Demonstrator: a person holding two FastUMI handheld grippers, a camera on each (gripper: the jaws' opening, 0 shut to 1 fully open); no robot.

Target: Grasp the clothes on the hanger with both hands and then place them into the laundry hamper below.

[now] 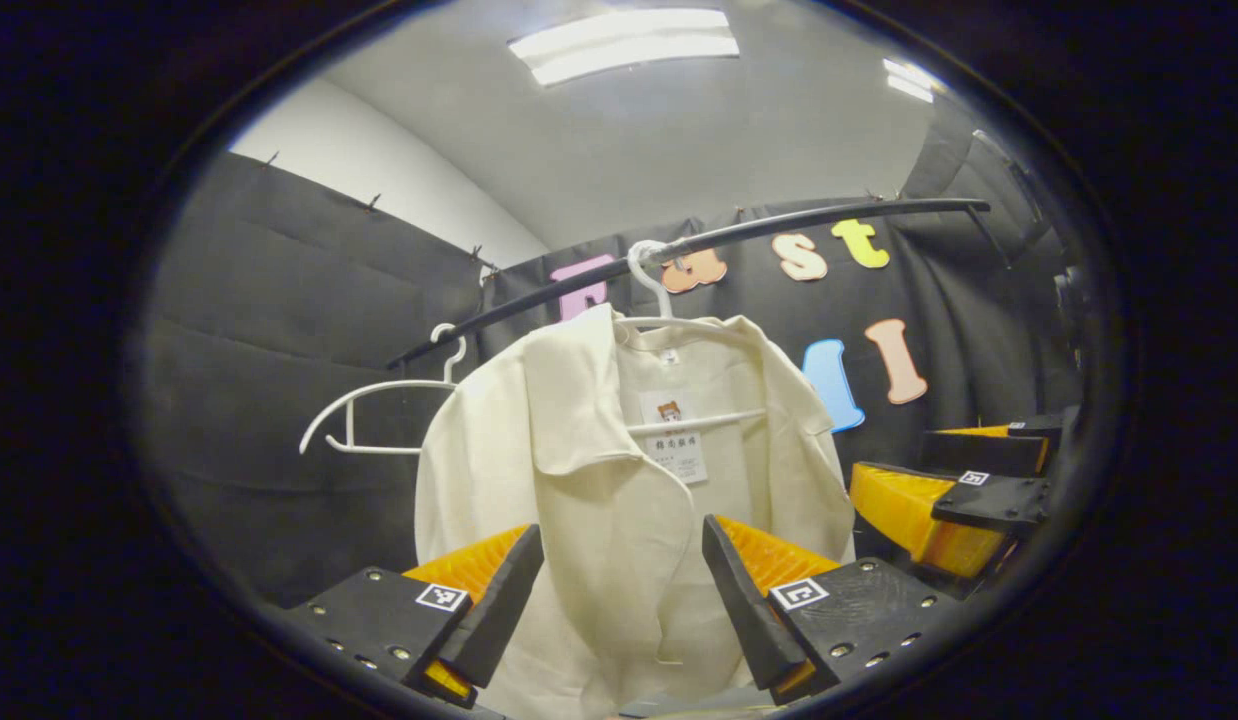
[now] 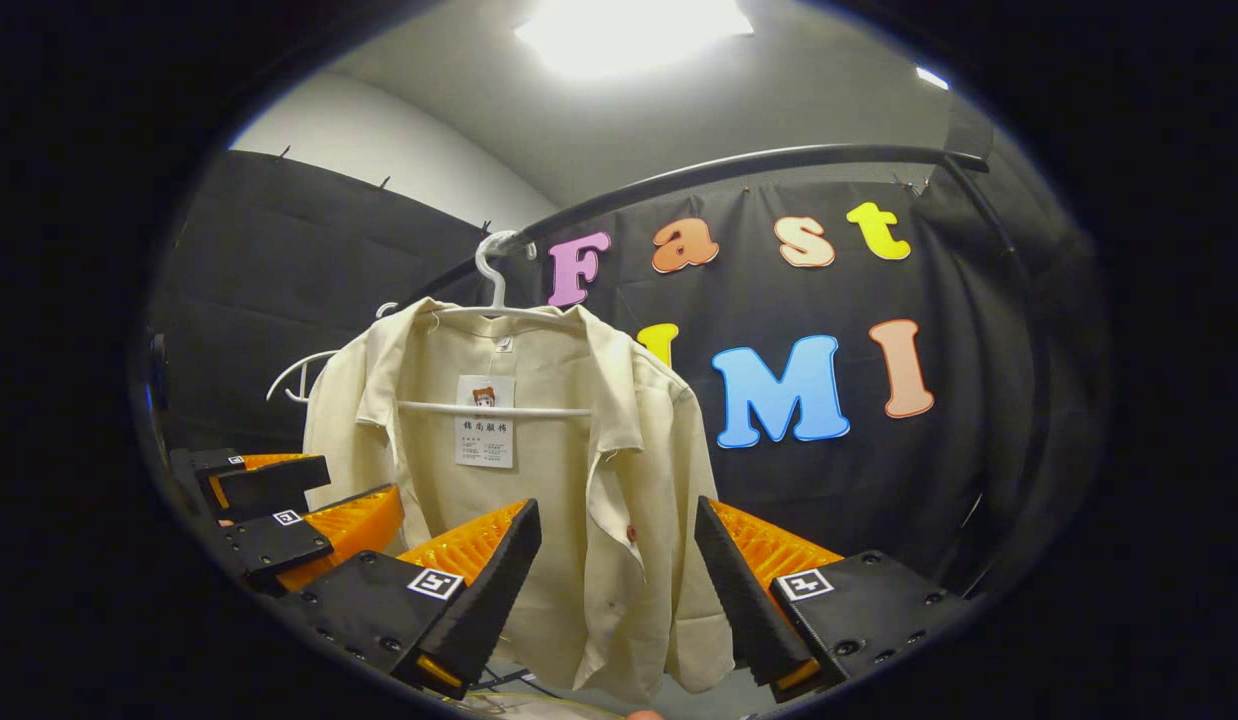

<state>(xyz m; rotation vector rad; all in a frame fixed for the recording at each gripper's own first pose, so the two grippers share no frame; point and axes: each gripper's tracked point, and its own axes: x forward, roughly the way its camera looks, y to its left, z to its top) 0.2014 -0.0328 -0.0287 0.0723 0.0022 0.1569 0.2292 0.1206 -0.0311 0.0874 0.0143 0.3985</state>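
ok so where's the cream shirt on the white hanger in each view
Left gripper view: the cream collared shirt hangs at centre, between the open fingers of the left gripper.
Right gripper view: it hangs left of centre, with its right front edge between the open fingers of the right gripper.
Shared landmark: the black curved rail that holds the white plastic hanger's hook.

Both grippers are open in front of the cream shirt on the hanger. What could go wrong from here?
1. The cream shirt hangs open at the front, so the right gripper or left gripper may pinch only one loose flap.
2. Pulling may drag the white hanger off the black rail together with the shirt.
3. The empty hanger beside it might get knocked.
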